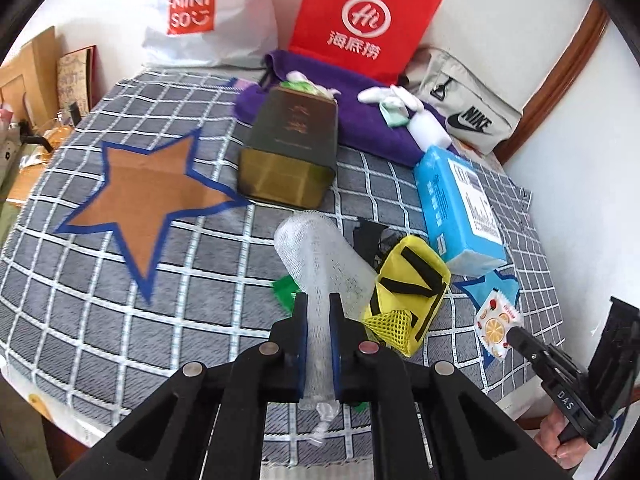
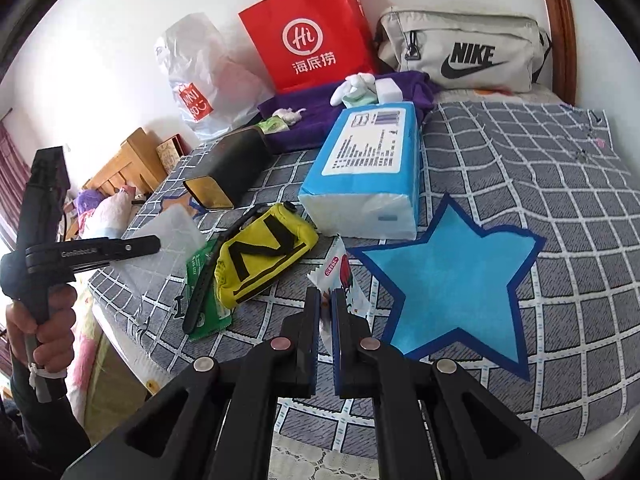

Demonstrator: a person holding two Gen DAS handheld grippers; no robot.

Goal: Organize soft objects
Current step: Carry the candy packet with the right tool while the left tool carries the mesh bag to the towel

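Observation:
My left gripper [image 1: 319,305] is shut on a white foam net sleeve [image 1: 320,248], which sticks out ahead of it a little above the checked bed cover [image 1: 100,300]. In the right wrist view, that left gripper [image 2: 154,243] comes in from the left with the sleeve [image 2: 176,226]. My right gripper [image 2: 326,296] is shut on a small white snack packet [image 2: 340,272] printed with fruit, beside the blue star patch [image 2: 452,276]. The packet [image 1: 498,322] also shows at the right of the left wrist view. An orange star patch [image 1: 148,196] lies to the left.
A yellow pouch [image 2: 260,256], a green packet [image 2: 206,276] under a black strap, a blue tissue pack [image 2: 368,168] and a dark tin box [image 1: 292,148] lie mid-bed. Behind them are a purple towel [image 1: 360,124], a red bag [image 1: 360,20], a white plastic bag [image 1: 192,8] and a grey waist bag [image 2: 460,52].

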